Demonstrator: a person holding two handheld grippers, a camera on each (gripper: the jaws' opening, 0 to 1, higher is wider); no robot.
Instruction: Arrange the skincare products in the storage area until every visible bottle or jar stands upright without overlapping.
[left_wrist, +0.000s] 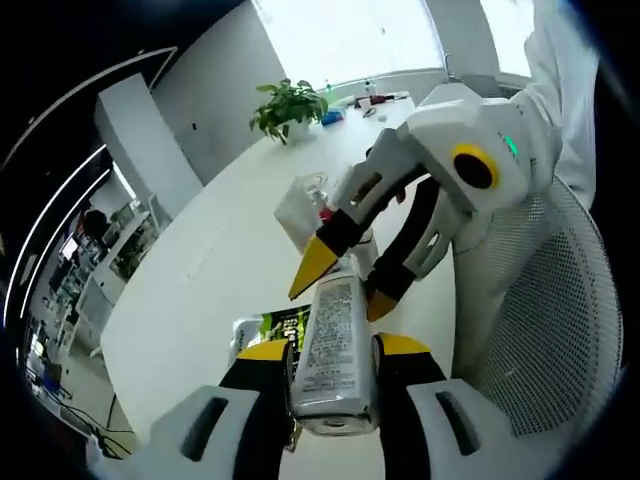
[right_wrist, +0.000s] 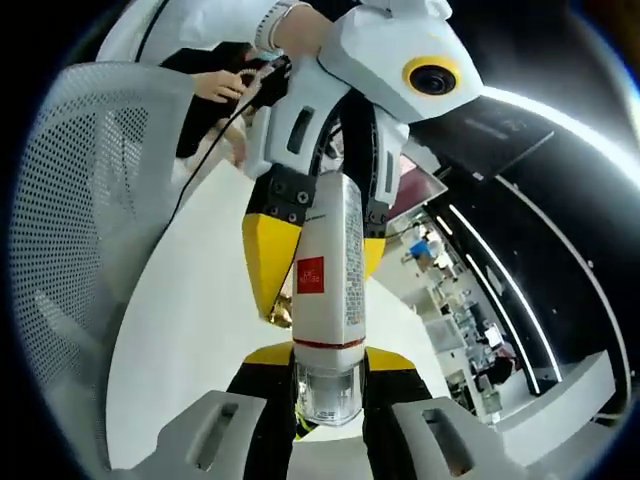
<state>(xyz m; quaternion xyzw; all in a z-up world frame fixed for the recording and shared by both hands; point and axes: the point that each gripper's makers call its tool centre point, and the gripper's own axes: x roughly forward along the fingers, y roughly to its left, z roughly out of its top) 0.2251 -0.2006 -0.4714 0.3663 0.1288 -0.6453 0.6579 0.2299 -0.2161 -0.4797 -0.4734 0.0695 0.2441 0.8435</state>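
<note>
Both tools are pinching the same white bottle (left_wrist: 335, 350) in mid-air over the bench (left_wrist: 200, 270): left tool (left_wrist: 332, 352) at one end, right tool (right_wrist: 322, 362) at the clear-capped end. Its long axis is running straight between them, so neither's really nearer.

Light: bright daylight from the blown-out large window (left_wrist: 345, 35), glaring on the glossy white round table (left_wrist: 200, 270).
Shadows: soft, faint.
Distortion: strong fisheye bending of edges.
Focus: near white tube bottle (left_wrist: 330, 350) sharp; distant background soft, dim.
</note>
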